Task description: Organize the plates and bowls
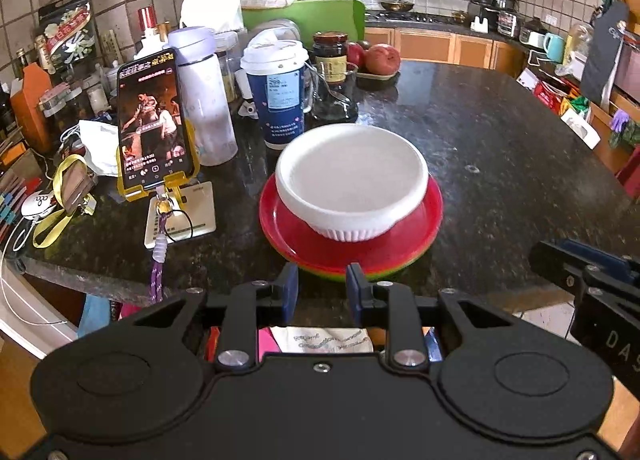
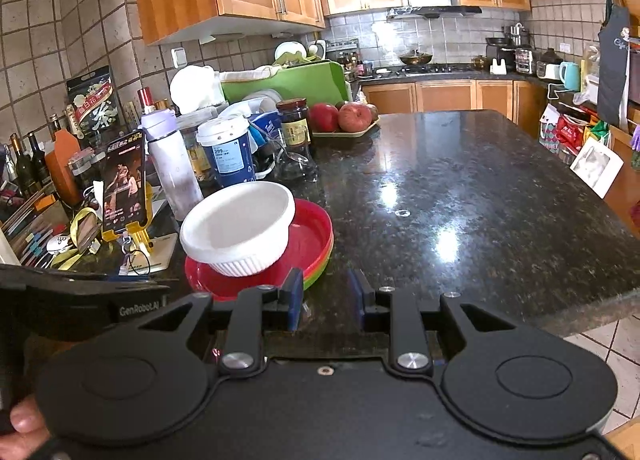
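A white ribbed bowl (image 1: 352,179) stands on a stack of plates, a red plate (image 1: 288,227) on top and a green rim (image 1: 320,276) showing below. The stack sits near the front edge of the dark granite counter (image 1: 500,163). My left gripper (image 1: 322,286) is open just in front of the stack's near rim, with nothing gripped. In the right wrist view the bowl (image 2: 240,227) and red plate (image 2: 312,236) lie to the left. My right gripper (image 2: 325,298) is open over bare counter beside the stack, its left fingertip (image 2: 295,292) close to the plate rim.
Left of the stack are a phone on a yellow stand (image 1: 152,119), a white bottle (image 1: 204,99), a blue paper cup (image 1: 276,99), a glass mug (image 1: 332,95) and a jar (image 1: 330,55). Apples on a tray (image 1: 380,57) sit behind. A thumb (image 2: 24,420) shows at bottom left.
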A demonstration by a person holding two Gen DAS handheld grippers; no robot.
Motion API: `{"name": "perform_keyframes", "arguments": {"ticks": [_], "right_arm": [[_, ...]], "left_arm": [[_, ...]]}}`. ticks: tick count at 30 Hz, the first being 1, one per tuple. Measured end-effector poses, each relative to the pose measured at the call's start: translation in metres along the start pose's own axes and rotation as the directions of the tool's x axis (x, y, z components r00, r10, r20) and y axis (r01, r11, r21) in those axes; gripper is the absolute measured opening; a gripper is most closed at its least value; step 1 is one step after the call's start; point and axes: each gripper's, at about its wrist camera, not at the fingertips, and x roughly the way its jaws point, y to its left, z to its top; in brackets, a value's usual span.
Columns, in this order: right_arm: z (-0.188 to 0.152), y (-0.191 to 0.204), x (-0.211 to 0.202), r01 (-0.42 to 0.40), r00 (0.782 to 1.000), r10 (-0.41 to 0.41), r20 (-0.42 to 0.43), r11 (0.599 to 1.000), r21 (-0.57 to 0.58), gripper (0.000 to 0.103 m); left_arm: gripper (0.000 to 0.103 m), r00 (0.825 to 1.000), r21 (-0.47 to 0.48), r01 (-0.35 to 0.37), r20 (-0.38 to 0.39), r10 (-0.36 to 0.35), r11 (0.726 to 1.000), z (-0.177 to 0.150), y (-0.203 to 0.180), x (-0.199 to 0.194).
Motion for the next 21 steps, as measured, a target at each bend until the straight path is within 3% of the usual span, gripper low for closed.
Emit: {"name": "perform_keyframes", "arguments": {"ticks": [21], "right_arm": [[-0.007, -0.004, -0.013, 0.009, 1.000, -0.010, 0.024, 1.000, 0.013, 0.027]], "left_arm": [[0.036, 1.000, 0.031, 0.017, 0.017, -0.018, 0.999, -0.008, -0.011, -0.007]]}}
